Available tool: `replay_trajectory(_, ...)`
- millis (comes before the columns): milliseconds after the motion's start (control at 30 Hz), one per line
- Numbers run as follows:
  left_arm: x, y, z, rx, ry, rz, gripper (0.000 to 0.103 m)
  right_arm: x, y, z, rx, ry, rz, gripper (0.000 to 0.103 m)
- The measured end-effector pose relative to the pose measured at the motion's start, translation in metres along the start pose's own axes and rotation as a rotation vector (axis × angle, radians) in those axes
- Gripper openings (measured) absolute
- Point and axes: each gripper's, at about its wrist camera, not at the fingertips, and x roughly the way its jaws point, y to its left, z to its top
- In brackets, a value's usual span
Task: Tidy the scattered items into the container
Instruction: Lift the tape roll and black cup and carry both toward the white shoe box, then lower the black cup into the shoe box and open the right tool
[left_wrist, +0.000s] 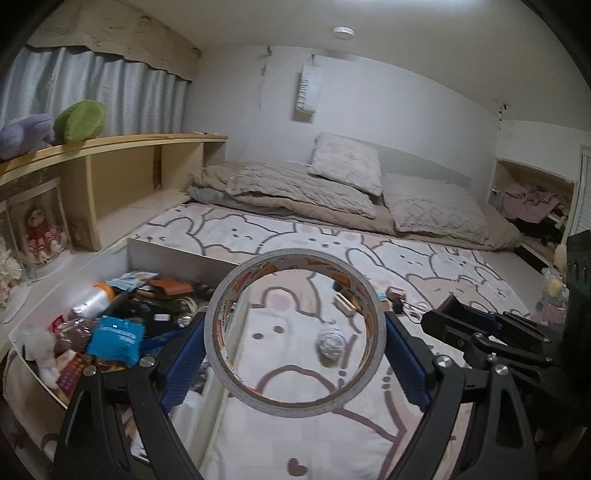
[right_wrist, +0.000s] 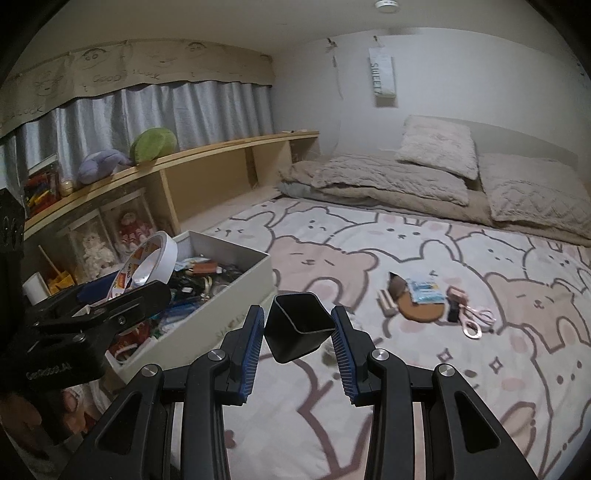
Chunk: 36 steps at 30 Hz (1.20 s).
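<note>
My left gripper (left_wrist: 295, 332) is shut on a large roll of tape (left_wrist: 243, 376), held upright above the bed beside the white box (left_wrist: 173, 254). In the right wrist view the same tape roll (right_wrist: 155, 258) hangs over the white box (right_wrist: 236, 299), gripped by the left gripper (right_wrist: 122, 295). My right gripper (right_wrist: 299, 325) is shut on a small black square cup (right_wrist: 299, 325), raised over the bear-print bedsheet. The right gripper (left_wrist: 476, 325) also shows at the right of the left wrist view. Scattered items (right_wrist: 436, 299) lie on the sheet: a round cork piece, a blue packet, pink scissors. A crumpled white ball (left_wrist: 330, 341) lies near the box.
The box holds several items, among them a blue packet (left_wrist: 116, 334) and a bottle (left_wrist: 92, 299). A wooden shelf (right_wrist: 207, 155) with plush toys runs along the left. Folded blankets and pillows (right_wrist: 436, 170) lie at the far end of the bed.
</note>
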Motion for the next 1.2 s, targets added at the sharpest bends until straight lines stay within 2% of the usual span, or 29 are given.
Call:
replay_trajectory(467,-0.012,0.083,0.001,-0.086,-0.032,0.128,0.090,0.040,0.043,0.016,-0.029,0.026,0.111,0.038)
replay_trajectory(700,-0.012,0.109,-0.002,-0.102,-0.034,0.180,0.090,0.066,0.058,0.025,-0.060,0.048,0.179,0.038)
replay_trajectory(900,-0.005,0.124,-0.003,-0.099,-0.024,0.199,0.090,0.096,0.068,0.038,-0.075,0.078,0.221,0.038)
replay_trajectory(1033,0.000,0.138,-0.001,-0.122,-0.011,0.178,0.090,0.121,0.073,0.050,-0.073,0.103,0.250,0.038)
replay_trajectory(1200,0.006,0.150,0.008,-0.102,-0.001,0.184,0.090,0.148,0.077,0.059,-0.080,0.130,0.252,0.038)
